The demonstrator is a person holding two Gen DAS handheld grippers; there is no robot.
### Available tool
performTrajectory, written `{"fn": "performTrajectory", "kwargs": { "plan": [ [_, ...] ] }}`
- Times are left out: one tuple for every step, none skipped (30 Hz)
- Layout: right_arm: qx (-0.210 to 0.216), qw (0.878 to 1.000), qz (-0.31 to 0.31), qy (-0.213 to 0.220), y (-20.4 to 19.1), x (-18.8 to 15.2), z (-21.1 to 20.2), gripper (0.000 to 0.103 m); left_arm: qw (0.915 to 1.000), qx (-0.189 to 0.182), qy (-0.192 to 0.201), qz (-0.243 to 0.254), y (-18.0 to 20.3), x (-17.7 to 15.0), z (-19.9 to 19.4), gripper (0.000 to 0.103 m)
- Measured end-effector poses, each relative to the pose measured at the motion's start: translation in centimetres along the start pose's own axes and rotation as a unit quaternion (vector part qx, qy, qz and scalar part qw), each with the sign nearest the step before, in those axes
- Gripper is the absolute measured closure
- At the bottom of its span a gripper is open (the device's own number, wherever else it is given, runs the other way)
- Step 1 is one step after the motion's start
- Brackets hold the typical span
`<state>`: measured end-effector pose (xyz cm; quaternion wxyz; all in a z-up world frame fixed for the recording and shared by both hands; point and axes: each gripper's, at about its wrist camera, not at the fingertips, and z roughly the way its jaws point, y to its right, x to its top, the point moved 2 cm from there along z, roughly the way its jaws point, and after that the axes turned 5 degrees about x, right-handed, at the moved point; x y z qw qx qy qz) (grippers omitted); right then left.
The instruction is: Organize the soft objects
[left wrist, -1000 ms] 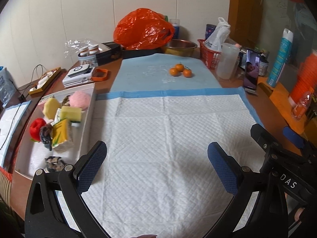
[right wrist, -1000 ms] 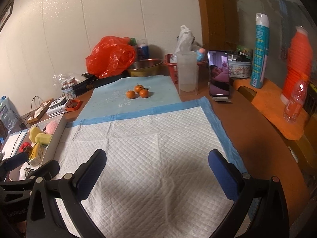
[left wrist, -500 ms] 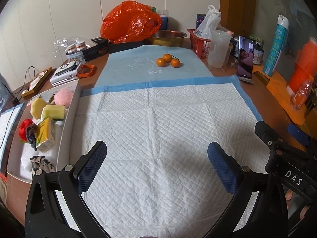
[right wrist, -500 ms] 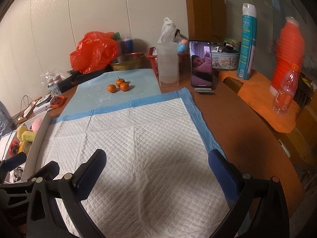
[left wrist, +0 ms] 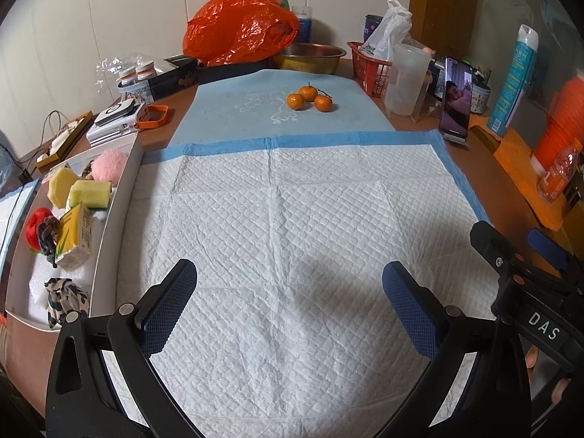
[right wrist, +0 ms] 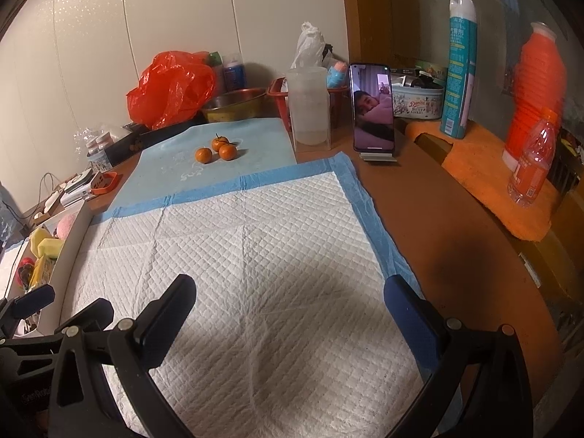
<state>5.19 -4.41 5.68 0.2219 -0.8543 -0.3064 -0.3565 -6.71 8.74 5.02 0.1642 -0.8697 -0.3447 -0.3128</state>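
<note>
Left wrist view: both grippers' fingers (left wrist: 168,304) spread, empty.

We're in a home, prob. a lived-in kitchen/dining corner: wooden counter (right wrist: 449,226) w/ quilted pad (left wrist: 292,237), tangerines (left wrist: 309,98), steel bowl (left wrist: 310,56), cookie tin (right wrist: 418,104), drink bottles (right wrist: 533,164), spray can (right wrist: 458,69), phone (right wrist: 373,109) playing a video.

We see the left wrist view evenly lit and fairly crisp, with a soft grey shadow on the white quilted pad (left wrist: 292,241) near the fingers. The right wrist view is dimmer and warmer, perhaps lit from the left. Its right side falls murky around the orange bottle (right wrist: 536,87). Both frames bow at the edges (black corners too).
</note>
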Motion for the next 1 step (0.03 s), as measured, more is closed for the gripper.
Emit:
{"fn": "performTrajectory", "kwargs": {
  "plan": [
    [-0.001, 1.000, 0.001, -0.002, 0.07, -0.03, 0.16, 0.000, 1.0000, -0.001, 0.001, 0.004, 0.19, -0.04, 0.15, 0.000]
  ]
}}
